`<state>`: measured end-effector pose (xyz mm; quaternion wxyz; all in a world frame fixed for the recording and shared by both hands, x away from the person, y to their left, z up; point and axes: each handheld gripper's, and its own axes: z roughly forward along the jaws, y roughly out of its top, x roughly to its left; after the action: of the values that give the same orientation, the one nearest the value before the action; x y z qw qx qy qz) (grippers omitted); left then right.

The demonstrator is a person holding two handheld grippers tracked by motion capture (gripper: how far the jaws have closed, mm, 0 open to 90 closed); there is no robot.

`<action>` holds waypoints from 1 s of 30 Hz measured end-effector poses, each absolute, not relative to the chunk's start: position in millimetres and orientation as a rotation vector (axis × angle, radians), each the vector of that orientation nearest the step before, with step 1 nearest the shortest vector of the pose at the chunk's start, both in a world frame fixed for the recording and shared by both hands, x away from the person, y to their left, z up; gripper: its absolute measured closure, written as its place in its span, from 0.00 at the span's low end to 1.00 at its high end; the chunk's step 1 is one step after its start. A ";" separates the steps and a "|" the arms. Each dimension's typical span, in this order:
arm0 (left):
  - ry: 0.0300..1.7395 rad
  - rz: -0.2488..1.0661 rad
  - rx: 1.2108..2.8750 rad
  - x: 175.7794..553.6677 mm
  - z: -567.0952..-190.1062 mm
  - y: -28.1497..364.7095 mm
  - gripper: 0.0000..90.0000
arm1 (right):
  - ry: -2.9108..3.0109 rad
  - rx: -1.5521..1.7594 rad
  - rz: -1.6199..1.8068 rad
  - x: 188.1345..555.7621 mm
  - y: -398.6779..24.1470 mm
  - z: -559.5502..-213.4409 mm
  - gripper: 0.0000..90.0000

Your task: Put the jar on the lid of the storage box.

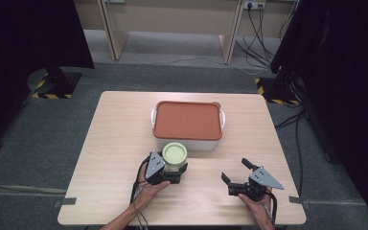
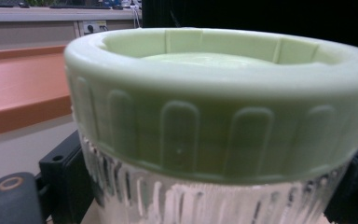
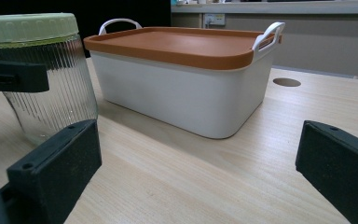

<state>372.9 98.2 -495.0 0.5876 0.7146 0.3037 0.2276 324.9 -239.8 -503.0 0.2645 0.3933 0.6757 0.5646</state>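
A ribbed clear glass jar [image 1: 174,163] with a pale green, fluted screw lid [image 1: 174,153] stands upright on the light wooden counter [image 1: 115,143], a little left of the middle and toward the near edge. The left gripper [image 1: 171,173] holds it: in the left gripper view its black fingers [image 2: 67,184] press on either side of the ribbed glass just below the lid [image 2: 219,93], and in the right gripper view one black finger crosses the jar [image 3: 51,93] under the green lid [image 3: 28,27]. The person's left hand [image 1: 149,190] comes in from the near edge behind that gripper.

Just beyond the jar, toward the far edge, sits a white rectangular plastic storage box [image 1: 188,142] closed with a flat terracotta-orange lid [image 1: 188,120] and fitted with white loop handles [image 1: 222,119] at its short ends. The jar stands close to the box's near wall, at its left part; whether they touch I cannot tell. In the right gripper view the box [image 3: 177,93] rests flat on the counter [image 3: 191,177], and a small round hole [image 3: 286,82] shows in the counter surface past its right end.

The right gripper [image 1: 237,171] rests near the near right corner, well apart from the jar and box, held by the person's right hand [image 1: 259,203]. Its fingers [image 3: 56,163] are spread wide with nothing between them.

Beyond the counter lie grey carpet [image 1: 28,143], cables, and yellow-and-black hazard-striped stand bases [image 1: 52,88].
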 end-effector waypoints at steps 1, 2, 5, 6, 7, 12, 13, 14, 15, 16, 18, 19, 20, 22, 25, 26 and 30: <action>0.709 0.536 1.666 372.6 -494.9 97.8 0.12 | 1.826 1.063 1.526 324.9 -239.8 -502.9 0.01; 0.710 0.539 1.666 372.3 -494.8 97.5 0.12 | 1.826 1.062 1.526 324.8 -239.8 -502.9 0.01; 0.718 0.540 1.668 371.9 -493.9 96.9 0.12 | 1.825 1.062 1.527 324.8 -239.9 -502.8 0.01; 0.718 0.540 1.668 371.9 -493.9 96.9 0.12 | 1.825 1.062 1.527 324.8 -239.9 -502.8 0.01; 0.720 0.541 1.668 371.8 -493.7 96.7 0.12 | 1.825 1.062 1.527 324.8 -240.0 -502.7 0.01; 0.725 0.544 1.679 371.2 -492.0 96.0 0.12 | 1.825 1.062 1.528 325.0 -240.4 -502.8 0.01; 0.726 0.541 1.679 371.1 -491.7 95.8 0.12 | 1.824 1.061 1.529 325.0 -240.5 -502.7 0.01; 0.724 0.537 1.680 371.0 -491.2 95.7 0.12 | 1.824 1.061 1.529 325.0 -240.5 -502.7 0.01; 0.722 0.538 1.681 370.6 -490.4 95.6 0.12 | 1.824 1.060 1.529 325.0 -240.5 -502.6 0.01; 0.722 0.541 1.678 370.1 -489.6 95.2 0.12 | 1.823 1.061 1.529 325.0 -240.5 -502.6 0.01; 0.715 0.539 1.678 369.7 -487.2 94.8 0.12 | 1.823 1.062 1.529 325.0 -240.6 -502.6 0.01; 0.715 0.536 1.676 369.5 -485.4 94.9 0.12 | 1.823 1.061 1.529 325.0 -240.6 -502.6 0.01; 0.715 0.532 1.673 369.6 -484.1 95.0 0.12 | 1.823 1.060 1.529 324.9 -240.7 -502.5 0.01; 0.716 0.531 1.668 369.4 -482.1 95.3 0.12 | 1.822 1.060 1.529 324.9 -240.7 -502.5 0.01; 0.715 0.532 1.669 369.3 -478.7 95.5 0.12 | 1.823 1.060 1.529 324.9 -240.6 -502.6 0.01; 0.718 0.529 1.670 369.6 -477.7 95.6 0.12 | 1.823 1.060 1.529 325.0 -240.5 -502.6 0.01; 0.728 0.521 1.675 370.6 -474.5 95.9 0.12 | 1.824 1.061 1.527 325.1 -240.4 -502.8 0.01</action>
<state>370.6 95.9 -474.5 0.5819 0.7172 0.3118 0.2233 325.1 -240.4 -502.8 0.2651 0.3928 0.6751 0.5653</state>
